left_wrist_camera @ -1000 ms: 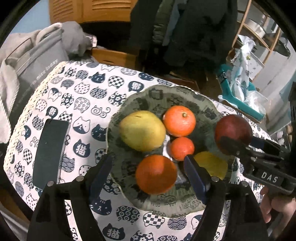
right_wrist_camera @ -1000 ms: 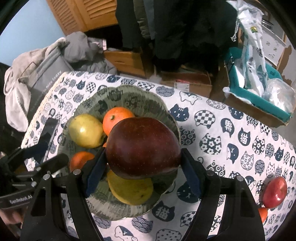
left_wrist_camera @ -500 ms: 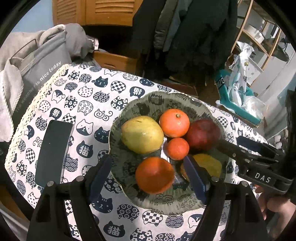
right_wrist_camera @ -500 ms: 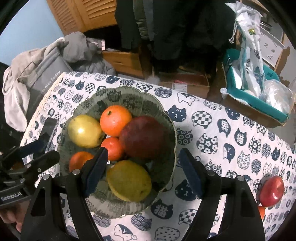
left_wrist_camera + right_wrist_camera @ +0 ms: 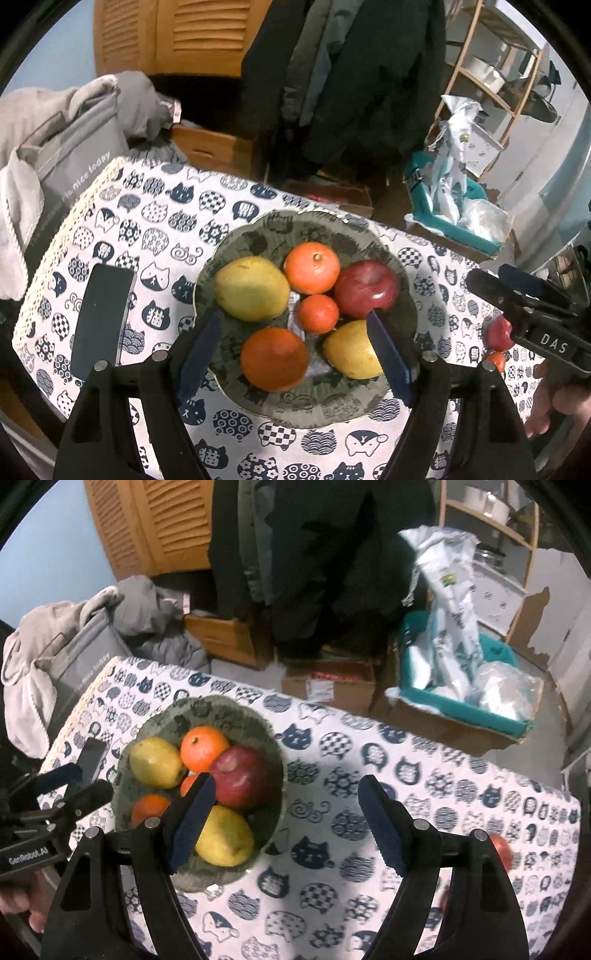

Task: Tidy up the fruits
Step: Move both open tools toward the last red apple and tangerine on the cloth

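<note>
Right wrist view, both jaws spread, phone (image 5: 101,321) beside fruit bowl (image 5: 236,251), possibly apple (image 5: 502,849) behind.

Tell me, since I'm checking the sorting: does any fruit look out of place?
Yes. A red fruit and a small orange one lie on the tablecloth, right of the bowl holding the other fruit.

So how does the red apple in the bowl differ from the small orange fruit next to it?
The red apple is dark red with paler streaks and clearly bigger; the small orange fruit is bright orange and the smallest fruit in the bowl. The red apple lies toward the bowl's right side with its dimple facing up, while the small orange fruit sits near the middle, ringed by the others. Both are round, rest in the bowl, and touch each other.
</note>
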`<state>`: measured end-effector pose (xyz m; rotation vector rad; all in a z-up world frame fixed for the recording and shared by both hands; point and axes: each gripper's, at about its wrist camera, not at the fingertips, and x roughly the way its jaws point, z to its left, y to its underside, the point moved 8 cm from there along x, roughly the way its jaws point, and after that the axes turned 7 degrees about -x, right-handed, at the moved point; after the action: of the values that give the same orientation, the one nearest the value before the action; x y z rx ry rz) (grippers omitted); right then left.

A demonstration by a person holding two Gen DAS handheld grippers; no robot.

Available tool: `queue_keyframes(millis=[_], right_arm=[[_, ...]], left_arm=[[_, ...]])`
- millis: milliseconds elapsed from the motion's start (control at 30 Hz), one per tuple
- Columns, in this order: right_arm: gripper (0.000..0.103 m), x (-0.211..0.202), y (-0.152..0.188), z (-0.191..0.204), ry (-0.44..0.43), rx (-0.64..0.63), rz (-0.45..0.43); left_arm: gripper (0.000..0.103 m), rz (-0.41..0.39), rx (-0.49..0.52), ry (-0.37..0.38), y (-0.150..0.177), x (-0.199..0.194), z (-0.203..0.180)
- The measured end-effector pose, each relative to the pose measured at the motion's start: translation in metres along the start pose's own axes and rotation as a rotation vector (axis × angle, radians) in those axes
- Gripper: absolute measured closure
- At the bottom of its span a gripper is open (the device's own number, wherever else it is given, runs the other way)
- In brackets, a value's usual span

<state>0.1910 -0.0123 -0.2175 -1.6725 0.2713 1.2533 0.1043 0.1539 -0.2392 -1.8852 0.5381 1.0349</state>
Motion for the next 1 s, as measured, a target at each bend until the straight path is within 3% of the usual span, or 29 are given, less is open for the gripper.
queue_keyframes(millis=[267, 600, 1000], right_arm=[[0.023, -0.037, -0.002, -0.022, 0.052, 0.004, -0.055], [0.022, -0.085, 0.005, -0.048, 0.114, 0.000, -0.123], [0.015, -0.142, 0.030, -0.088, 0.180, 0.016, -0.177]], left_arm=[[0.022, -0.025, 0.019, 0.040, -0.003, -0.017, -0.022], [0.016, -0.100, 0.112, 0.052, -0.007, -0.048, -0.063], [0.015, -0.136, 0.202, 0.100, 0.002, -0.071, -0.116]])
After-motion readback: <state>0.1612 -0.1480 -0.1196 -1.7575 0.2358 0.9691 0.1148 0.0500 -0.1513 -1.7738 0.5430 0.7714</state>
